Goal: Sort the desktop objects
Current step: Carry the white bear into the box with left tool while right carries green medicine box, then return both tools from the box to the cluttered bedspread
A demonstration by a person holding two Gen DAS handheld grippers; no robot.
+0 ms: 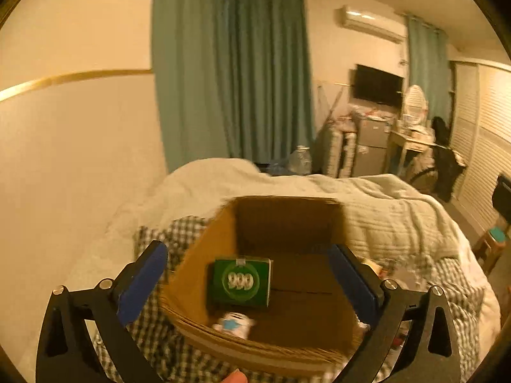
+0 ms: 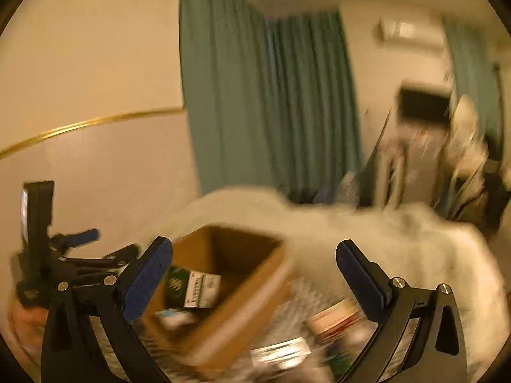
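- Left wrist view: left tongs (image 1: pixel 247 279) spread wide, gripping nothing, above the cardboard box (image 1: pixel 204 255).
- A green carton (image 1: pixel 239 282) lies inside the box, on a checked cloth (image 1: pixel 153 335) on the bed (image 1: pixel 383 210).
- Right tongs (image 2: pixel 254 274) likewise released, empty, near blurred packets (image 2: pixel 335 319).

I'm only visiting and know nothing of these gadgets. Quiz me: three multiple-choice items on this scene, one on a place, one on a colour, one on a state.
1. Where is the green rectangular packet with the round white emblem?
A. inside the brown cardboard box
B. on the white quilt
C. between the fingers

2. What colour are the long curtains?
A. red
B. teal green
C. white

3. How do the left gripper's jaws stand?
A. clamped on the packet
B. shut on nothing
C. wide open

Answers: 1 A, the packet lies on the box floor. 2 B, teal folds hang behind the bed. 3 C, the blue pads sit far apart, outside the box walls.
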